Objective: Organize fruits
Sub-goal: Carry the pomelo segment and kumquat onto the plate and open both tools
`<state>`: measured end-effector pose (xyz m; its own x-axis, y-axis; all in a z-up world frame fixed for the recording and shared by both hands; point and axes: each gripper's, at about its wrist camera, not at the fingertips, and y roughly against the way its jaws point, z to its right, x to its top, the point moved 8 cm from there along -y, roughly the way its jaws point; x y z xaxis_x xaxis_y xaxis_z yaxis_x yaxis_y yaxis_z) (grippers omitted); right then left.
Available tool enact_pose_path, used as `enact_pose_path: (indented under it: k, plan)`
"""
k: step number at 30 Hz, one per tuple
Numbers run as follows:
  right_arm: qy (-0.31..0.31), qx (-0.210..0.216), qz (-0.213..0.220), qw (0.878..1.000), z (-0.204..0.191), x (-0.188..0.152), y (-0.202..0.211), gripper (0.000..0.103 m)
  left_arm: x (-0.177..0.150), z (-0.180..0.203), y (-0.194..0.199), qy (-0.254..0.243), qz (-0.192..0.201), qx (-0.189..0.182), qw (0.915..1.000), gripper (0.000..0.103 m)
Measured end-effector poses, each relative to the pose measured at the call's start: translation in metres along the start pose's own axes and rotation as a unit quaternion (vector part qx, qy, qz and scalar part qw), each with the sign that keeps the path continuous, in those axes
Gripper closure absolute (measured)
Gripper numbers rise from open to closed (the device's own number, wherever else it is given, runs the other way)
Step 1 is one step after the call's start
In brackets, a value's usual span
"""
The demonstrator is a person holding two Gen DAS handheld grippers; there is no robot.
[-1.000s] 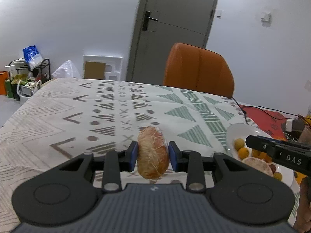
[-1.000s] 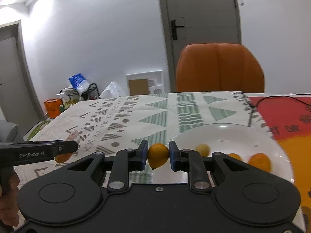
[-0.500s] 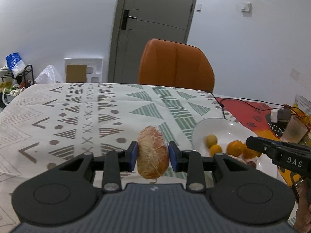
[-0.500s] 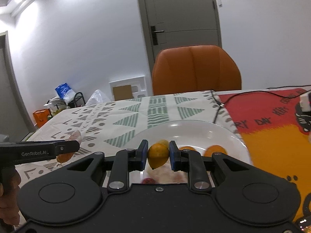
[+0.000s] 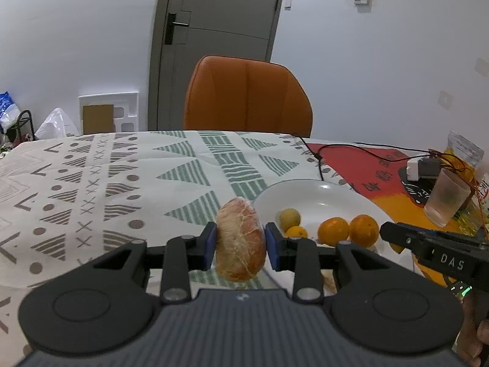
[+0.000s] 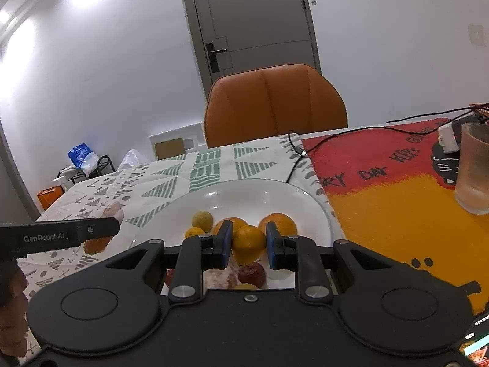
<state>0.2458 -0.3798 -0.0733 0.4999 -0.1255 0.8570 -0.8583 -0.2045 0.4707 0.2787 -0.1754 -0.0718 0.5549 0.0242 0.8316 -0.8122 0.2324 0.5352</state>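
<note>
My left gripper (image 5: 240, 244) is shut on a peeled, pithy orange fruit (image 5: 240, 241), held above the patterned tablecloth just left of the white plate (image 5: 308, 191). My right gripper (image 6: 247, 244) is shut on a small orange (image 6: 248, 242), held over the near part of the plate (image 6: 253, 191). On the plate lie two oranges (image 6: 278, 223), a pale yellow fruit (image 6: 202, 219), a small orange fruit (image 6: 195, 232), a dark red fruit (image 6: 252, 273) and a peeled piece (image 6: 218, 276). The left gripper with its fruit (image 6: 105, 229) shows at the left of the right wrist view.
A frosted cup (image 6: 475, 168) stands on the red-and-orange mat (image 6: 397, 189) at the right, near a white charger (image 6: 447, 136) and black cables (image 6: 301, 153). An orange chair (image 5: 247, 91) stands behind the table. Bags and a rack (image 5: 12, 119) sit far left.
Both grippers have moved right and toward the plate with their fruits held. The right gripper is now over the plate; the left is at its left rim.
</note>
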Motion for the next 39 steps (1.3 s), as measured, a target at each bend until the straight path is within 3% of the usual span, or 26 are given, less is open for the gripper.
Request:
enact_pose_path:
  k: [3,7,14,19,25,30,33,39]
  plan:
    - [-0.004,-0.004,-0.001,1.0,0.005,-0.002,0.001,0.081,0.001,0.008,-0.003,-0.003,-0.001,-0.005,1.0,0.07]
    - [-0.005,-0.014,0.005,1.0,0.011,-0.002,0.007,0.066,0.002,0.018,-0.008,-0.007,-0.003,-0.013,0.9999,0.07]
    - [-0.028,-0.015,0.011,0.999,0.025,0.001,0.017,0.066,0.008,0.032,-0.012,-0.013,-0.004,-0.018,0.9997,0.07]
    - [-0.028,-0.006,0.005,1.0,0.021,-0.002,0.017,0.066,0.012,0.035,-0.004,-0.017,0.005,-0.013,0.9997,0.064]
    - [-0.024,0.014,0.004,1.0,0.004,-0.004,0.017,0.064,0.016,0.015,0.017,-0.009,0.023,0.012,0.9996,0.041]
    - [-0.02,0.028,0.006,0.999,-0.012,-0.004,0.018,0.056,0.015,-0.007,0.034,-0.001,0.029,0.042,0.9987,0.022]
    - [-0.016,0.036,0.01,0.999,-0.023,-0.003,0.022,0.049,0.013,-0.019,0.046,0.002,0.034,0.057,0.9978,0.017]
    - [-0.003,0.052,0.013,0.999,-0.045,-0.003,0.029,0.044,0.007,-0.037,0.067,0.005,0.03,0.081,0.9962,0.013]
